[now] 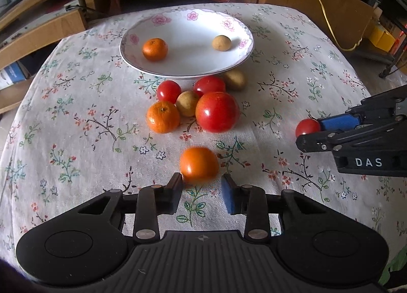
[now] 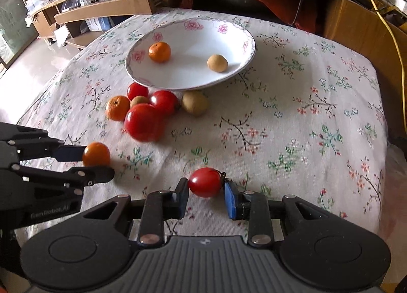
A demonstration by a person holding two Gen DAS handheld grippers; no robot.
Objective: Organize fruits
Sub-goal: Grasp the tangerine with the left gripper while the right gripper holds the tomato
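A white flowered bowl [image 1: 236,56] [image 2: 241,66] holds a mandarin [image 1: 155,49] and a small tan fruit [image 1: 221,43]. In front of it lie red tomatoes [image 1: 217,111], a mandarin [image 1: 162,116] and tan fruits [image 1: 187,103]. My left gripper [image 1: 201,182] [image 2: 99,159] is open with an orange fruit [image 1: 199,164] [image 2: 96,153] at its fingertips, slightly blurred. My right gripper [image 2: 206,188] [image 1: 309,131] has its pads around a small red tomato [image 2: 205,182] [image 1: 307,127], touching or nearly touching it.
The table has a floral cloth [image 2: 305,127] that drops off at the edges. Wooden shelving [image 1: 43,28] and a desk [image 2: 356,26] stand behind it. A yellow cable [image 1: 323,13] hangs at the back right.
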